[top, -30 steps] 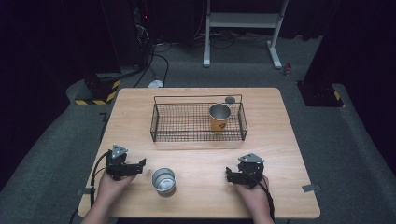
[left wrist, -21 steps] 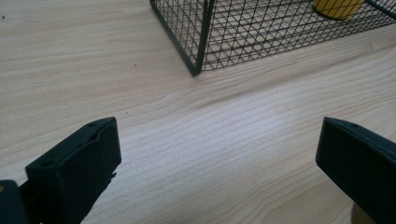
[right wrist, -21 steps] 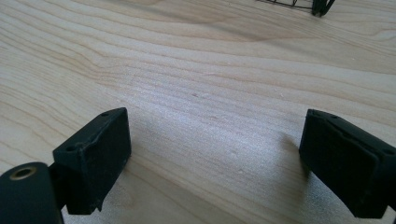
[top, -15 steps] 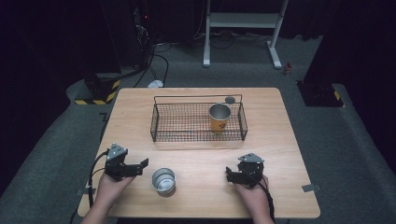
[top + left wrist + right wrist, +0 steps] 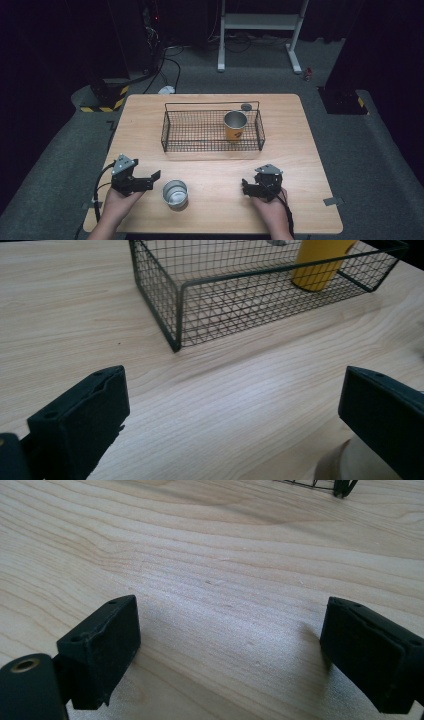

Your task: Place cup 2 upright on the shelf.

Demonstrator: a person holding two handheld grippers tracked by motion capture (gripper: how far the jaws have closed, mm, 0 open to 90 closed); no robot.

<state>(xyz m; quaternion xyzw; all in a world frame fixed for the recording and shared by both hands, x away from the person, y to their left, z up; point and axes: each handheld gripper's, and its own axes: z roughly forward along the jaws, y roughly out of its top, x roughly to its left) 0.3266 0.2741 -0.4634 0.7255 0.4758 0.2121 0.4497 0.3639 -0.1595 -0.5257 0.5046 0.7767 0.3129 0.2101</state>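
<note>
One yellow cup (image 5: pixel 234 125) stands in the wire basket (image 5: pixel 172 134); one steel cup (image 5: pixel 175 193) waits lower centre (apparently next), left tool (image 5: pixel 150 180) and right tool (image 5: pixel 244 187) both wide, empty.

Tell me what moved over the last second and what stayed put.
The left gripper edged toward the metal cup on the table, jaws open, touching nothing. Unchanged: the right gripper, open and empty; the cup; the wire basket with the yellow cup inside.

Grey carpet (image 5: pixel 380 165) is surrounding the wooden desk (image 5: pixel 300 150); a white stand (image 5: pixel 260 22) is standing against dark walls.
</note>
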